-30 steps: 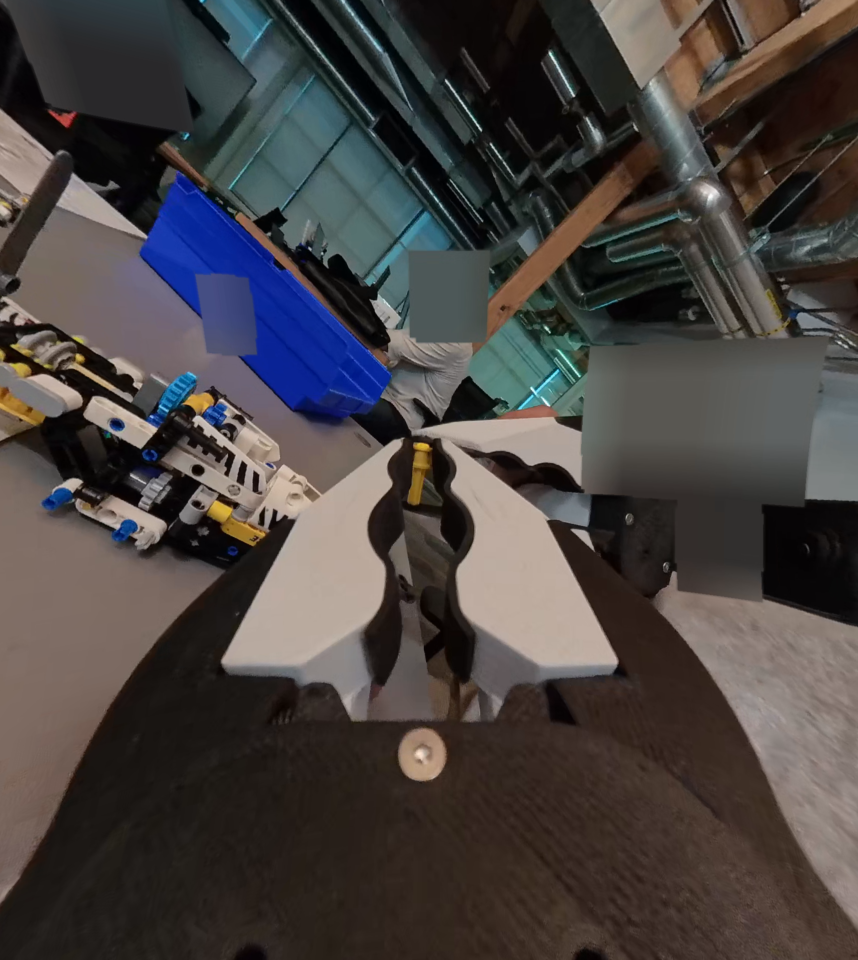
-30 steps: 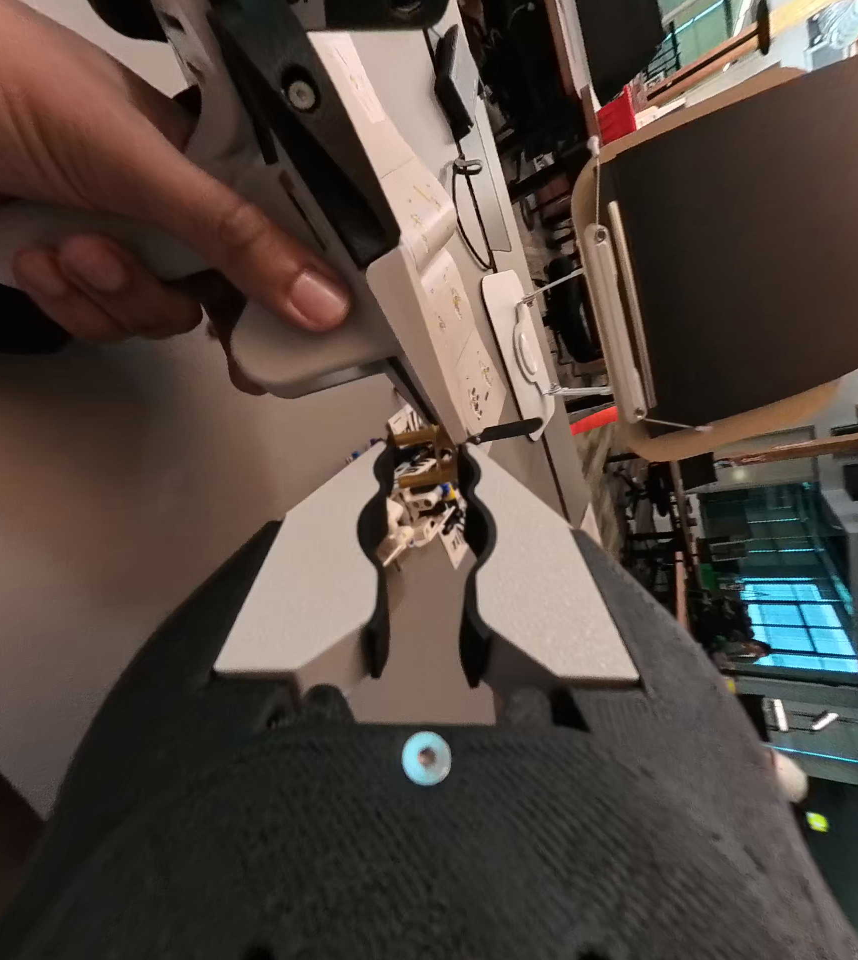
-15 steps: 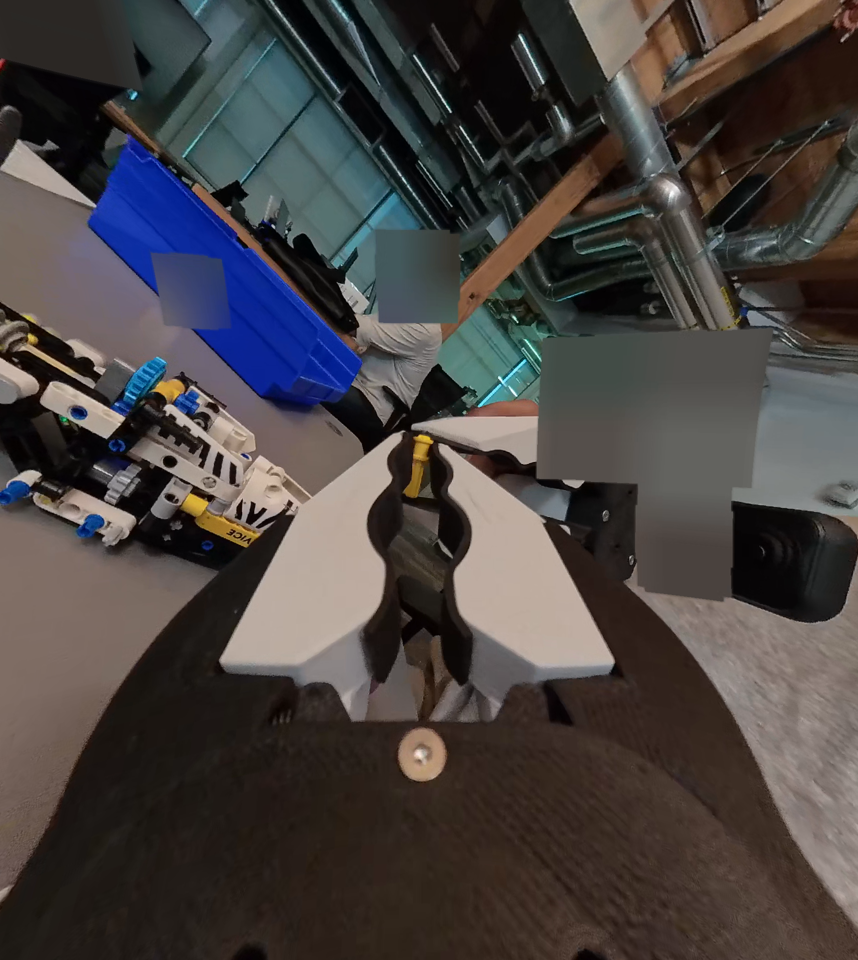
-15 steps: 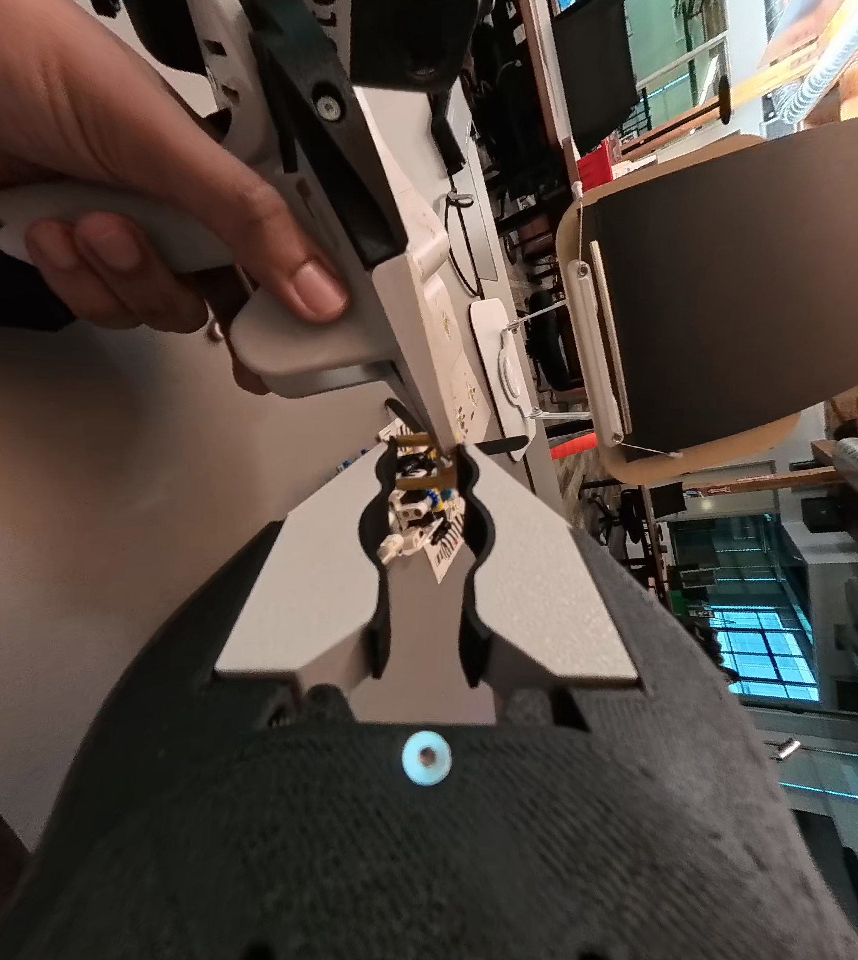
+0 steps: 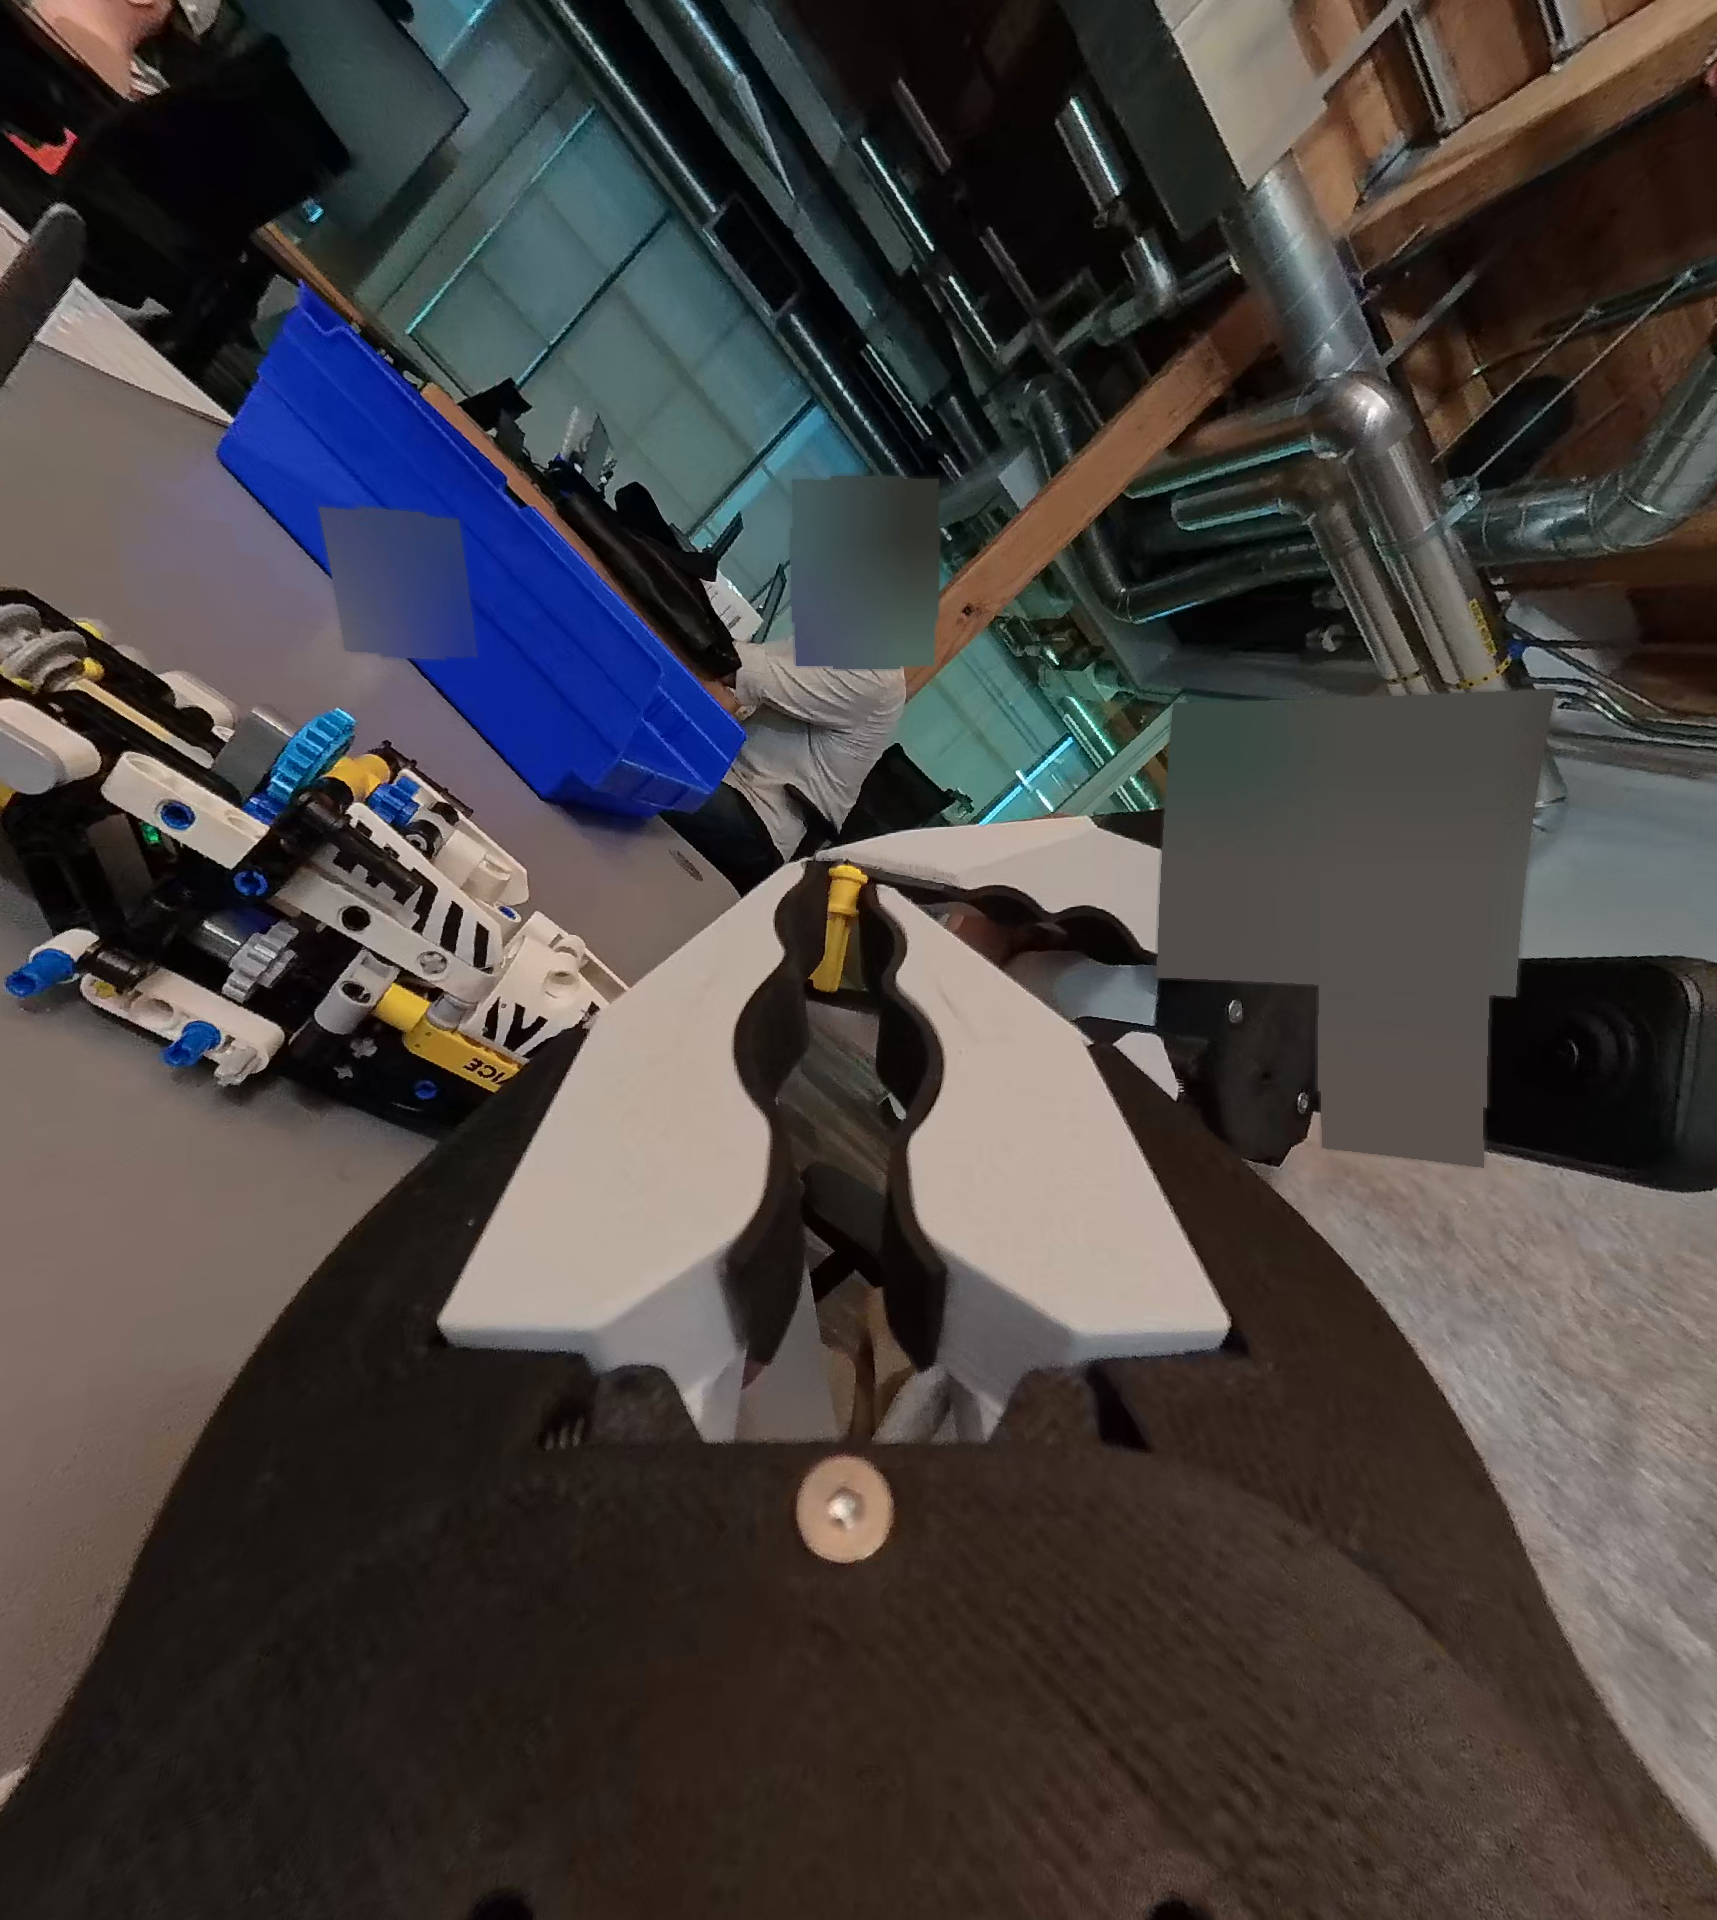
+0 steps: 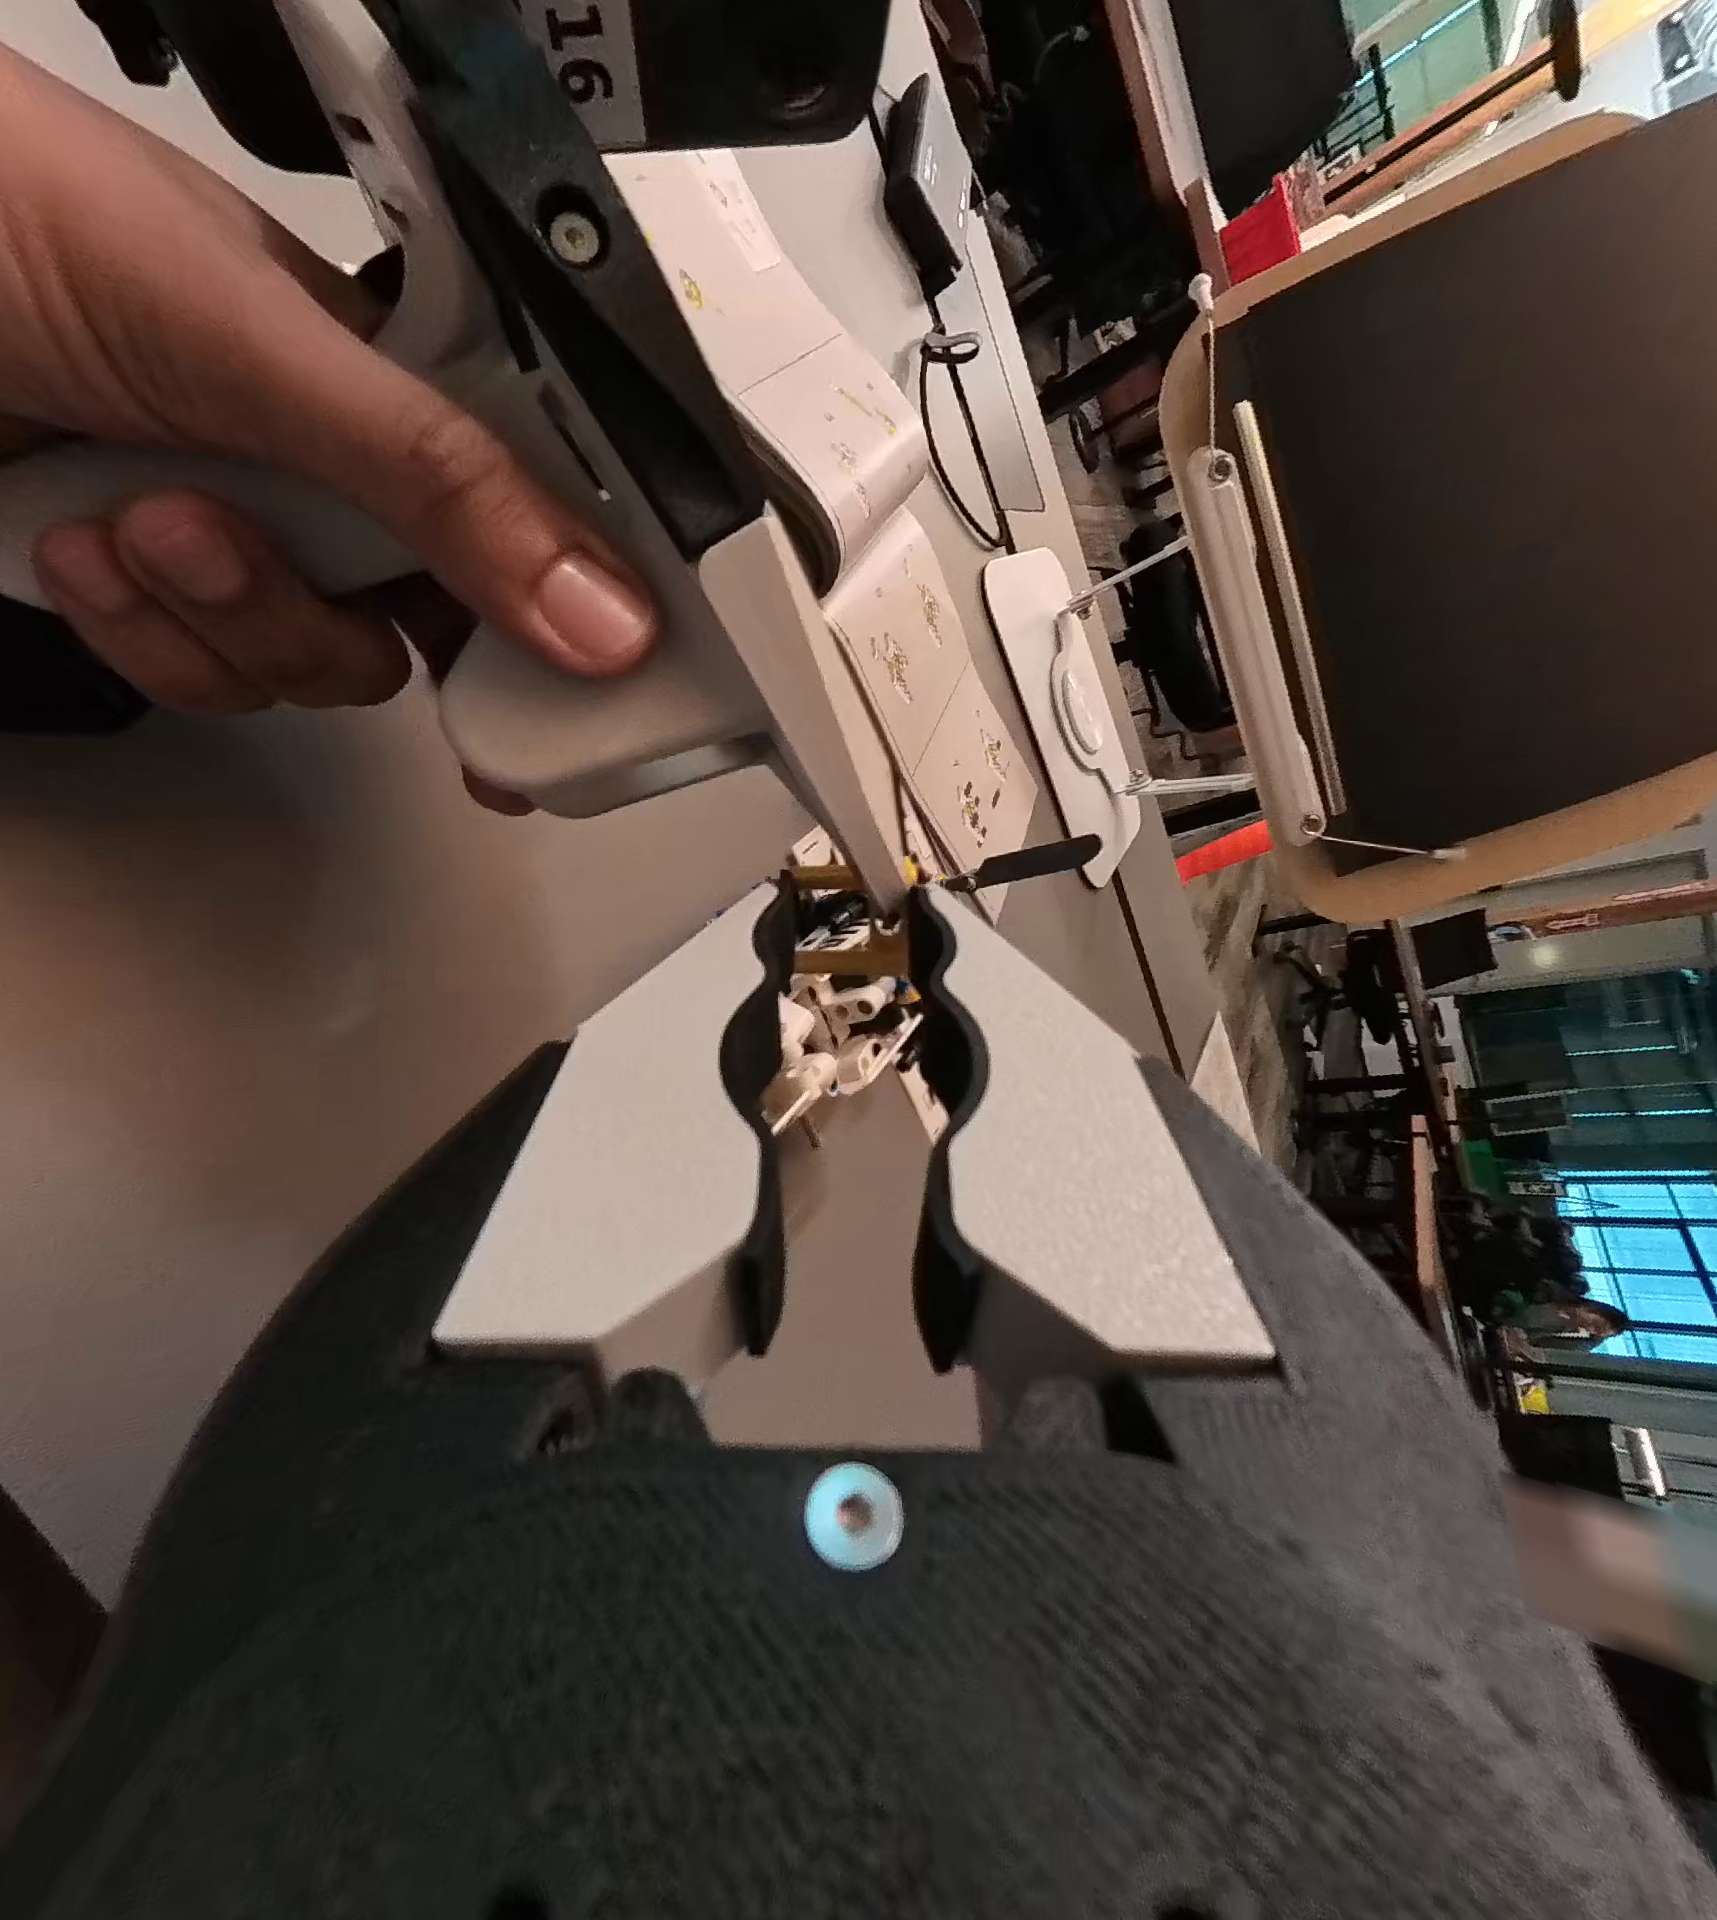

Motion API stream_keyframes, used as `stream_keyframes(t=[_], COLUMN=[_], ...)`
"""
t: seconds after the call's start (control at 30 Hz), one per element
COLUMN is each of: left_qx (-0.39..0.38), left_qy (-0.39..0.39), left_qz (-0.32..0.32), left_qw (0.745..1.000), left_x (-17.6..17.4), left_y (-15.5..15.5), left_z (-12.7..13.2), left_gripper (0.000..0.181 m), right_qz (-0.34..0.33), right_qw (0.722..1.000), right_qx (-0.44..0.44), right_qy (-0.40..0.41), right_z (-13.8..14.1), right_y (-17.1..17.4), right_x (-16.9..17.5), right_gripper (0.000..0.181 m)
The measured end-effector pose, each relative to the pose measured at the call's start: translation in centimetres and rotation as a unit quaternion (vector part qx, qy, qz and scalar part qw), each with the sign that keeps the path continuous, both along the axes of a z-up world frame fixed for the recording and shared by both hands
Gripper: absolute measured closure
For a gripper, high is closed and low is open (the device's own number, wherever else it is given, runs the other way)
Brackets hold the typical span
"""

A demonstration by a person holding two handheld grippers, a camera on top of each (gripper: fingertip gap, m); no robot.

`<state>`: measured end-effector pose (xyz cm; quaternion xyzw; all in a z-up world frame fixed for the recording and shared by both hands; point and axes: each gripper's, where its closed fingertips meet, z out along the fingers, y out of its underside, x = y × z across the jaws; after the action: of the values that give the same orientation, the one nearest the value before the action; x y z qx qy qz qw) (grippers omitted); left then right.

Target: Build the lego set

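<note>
My left gripper is shut on a small yellow pin held at its tips, above the table edge. My right gripper is shut on a dark tan Lego piece that spans its jaws. In the right wrist view, a hand holds the left gripper, whose tip touches or nearly touches the tan piece; the pin shows there. The partly built black, white and yellow Lego model lies on the grey table, left of the left gripper, and shows between the right fingers.
A blue bin stands behind the model. An open instruction booklet and a white flat holder lie on the table beyond the grippers. A chair stands off the table's edge. A seated person is behind. Less than 4 cm separates the two grippers' tips.
The left gripper's tip with the yellow pin has closed in on the tan piece in the right gripper. Both grippers have kept their hold.
</note>
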<state>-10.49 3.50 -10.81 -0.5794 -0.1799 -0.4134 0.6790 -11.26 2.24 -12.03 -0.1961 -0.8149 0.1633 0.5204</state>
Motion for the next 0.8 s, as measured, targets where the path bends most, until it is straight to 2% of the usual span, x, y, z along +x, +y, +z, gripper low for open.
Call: stream_keyframes(t=[0.23, 0.27, 0.5, 0.63, 0.73, 0.8], left_qx=[-0.005, -0.009, 0.017, 0.031, 0.032, 0.031], left_qy=[0.001, 0.007, -0.028, -0.057, -0.054, -0.052], left_qz=[0.003, -0.002, -0.016, -0.015, -0.018, -0.014], left_qw=[1.0, 1.0, 0.999, 0.998, 0.998, 0.998], left_x=[-0.1, 0.1, 0.0, -0.5, -0.1, 0.0], left_y=[0.0, 0.1, -0.1, -0.3, 0.0, 0.1], left_z=[-0.1, -0.3, 0.3, 0.5, 0.5, 0.5], left_gripper=[0.178, 0.177, 0.178, 0.179, 0.178, 0.178], right_qz=[-0.009, -0.016, 0.007, 0.01, 0.008, 0.003], right_qw=[1.0, 1.0, 1.0, 1.0, 1.0, 0.999], right_qx=[0.004, 0.01, 0.01, 0.007, -0.001, -0.001], right_qy=[0.003, 0.013, 0.025, 0.005, 0.018, 0.035], right_z=[0.0, 0.3, 0.6, -0.4, -0.3, 0.4], right_y=[0.2, 0.5, 0.3, -0.3, -0.6, -0.6], right_x=[-0.1, -0.1, 0.0, -0.1, -0.4, -0.5], right_gripper=[0.162, 0.175, 0.176, 0.144, 0.145, 0.156])
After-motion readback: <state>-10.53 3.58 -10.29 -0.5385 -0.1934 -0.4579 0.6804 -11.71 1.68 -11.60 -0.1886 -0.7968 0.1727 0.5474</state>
